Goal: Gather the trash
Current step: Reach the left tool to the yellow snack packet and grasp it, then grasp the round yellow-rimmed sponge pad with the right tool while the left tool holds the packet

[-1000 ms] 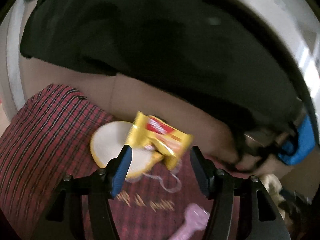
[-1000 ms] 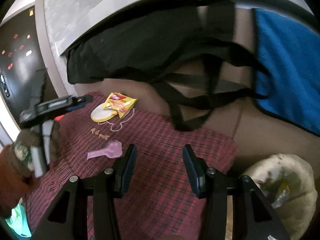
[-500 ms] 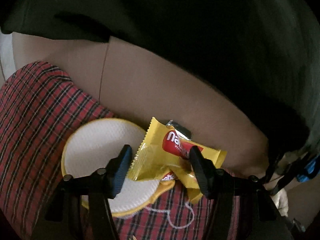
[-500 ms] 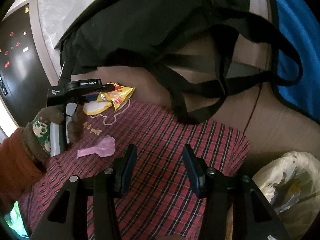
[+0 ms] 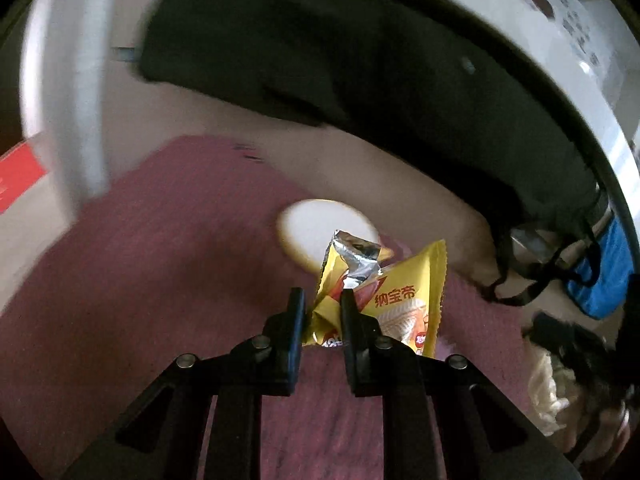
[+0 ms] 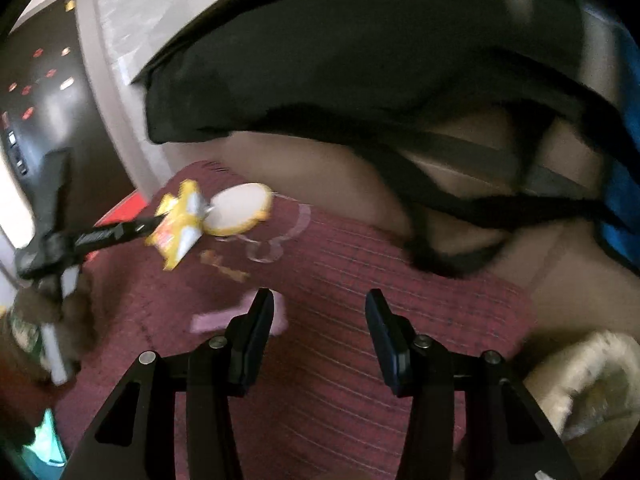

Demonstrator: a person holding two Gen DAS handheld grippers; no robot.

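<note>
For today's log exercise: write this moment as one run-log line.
left tool: closing on yellow wrapper, lifted off red cloth | right tool: open, empty | trash bag: at right, waiting

A yellow snack wrapper [image 5: 404, 300] with a red logo, Chinese characters and a wafer picture on its front is pinched at its crumpled left edge, its torn top [image 5: 354, 258] folded open to show silver foil lining. It hangs clear of the red plaid cloth [image 5: 160, 280], in front of a round white disc with a yellow rim [image 5: 316, 228] that lies flat on that cloth. In the right wrist view, a pale pink balloon-like scrap [image 6: 212, 322] lies flat on the cloth, partly hidden. At lower right sits an open cream trash bag [image 6: 592, 392] holding crumpled litter.
</note>
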